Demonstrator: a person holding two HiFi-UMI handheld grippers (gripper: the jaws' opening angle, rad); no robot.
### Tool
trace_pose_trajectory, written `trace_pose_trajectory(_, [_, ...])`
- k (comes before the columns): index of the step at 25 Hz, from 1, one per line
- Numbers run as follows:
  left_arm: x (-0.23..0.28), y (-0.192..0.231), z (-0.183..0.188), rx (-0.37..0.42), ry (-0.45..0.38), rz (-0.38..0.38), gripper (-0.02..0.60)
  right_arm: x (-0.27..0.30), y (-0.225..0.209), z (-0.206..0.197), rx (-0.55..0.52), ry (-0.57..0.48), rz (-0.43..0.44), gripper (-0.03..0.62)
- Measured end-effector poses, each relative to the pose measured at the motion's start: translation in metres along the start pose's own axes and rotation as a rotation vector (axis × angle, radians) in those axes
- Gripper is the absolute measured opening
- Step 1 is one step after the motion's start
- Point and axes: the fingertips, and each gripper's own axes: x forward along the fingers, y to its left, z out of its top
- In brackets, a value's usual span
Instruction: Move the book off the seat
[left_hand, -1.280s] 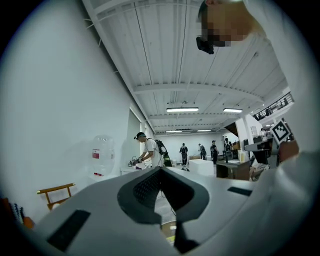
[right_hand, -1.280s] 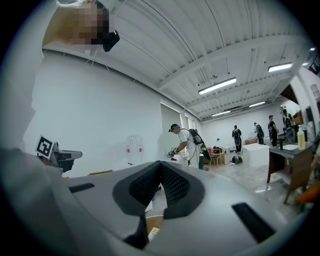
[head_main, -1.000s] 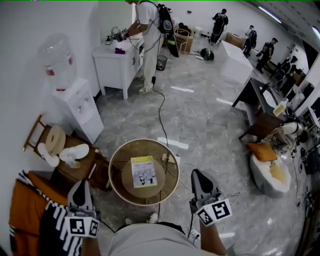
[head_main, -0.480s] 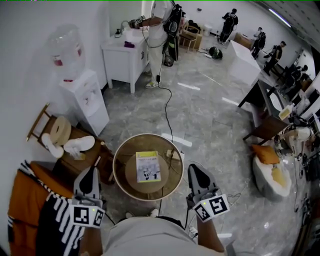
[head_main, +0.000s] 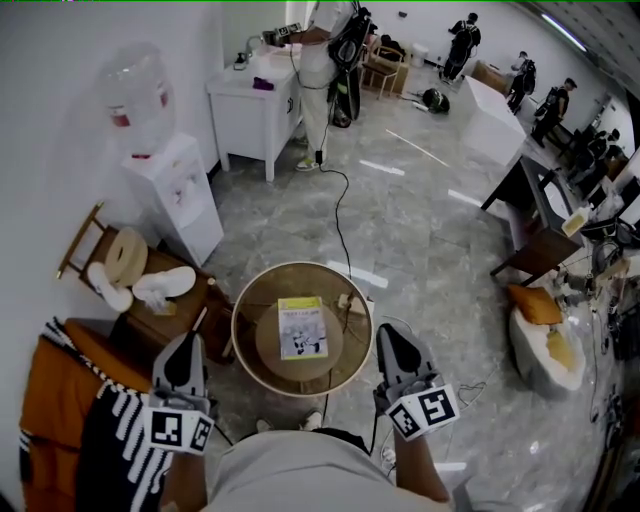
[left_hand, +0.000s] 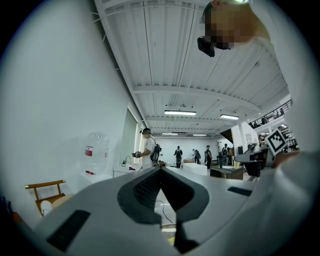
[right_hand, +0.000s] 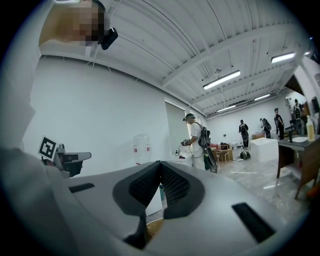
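We read no words or numbers anywhere.
- Thin yellow-green and white book on round wooden seat: we see print on cover, too small to read.
- Clear plastic water bottle: red label, illegible to us.
- Left gripper, right gripper: we note black-and-white square markers on cubes, patterns only.

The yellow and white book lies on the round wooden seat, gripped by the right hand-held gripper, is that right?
No. The yellow and white book lies on the round wooden seat untouched; the right hand-held gripper is shut, empty, apart from it, per the head view.
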Motion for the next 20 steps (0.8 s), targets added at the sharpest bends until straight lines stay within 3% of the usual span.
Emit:
trace_pose_trajectory(7, [-0.007,0.004,-0.008,-0.017,0.017,-0.007,0.017,0.001,0.016,-0.007,0.009,0.005,0.047,0.021])
trace_pose_trajectory(20, [-0.015,-0.003,-0.015,-0.029,0.043,-0.04,0.017,-0.01,0.028,-0.014,0.019,0.023,0.039,0.021])
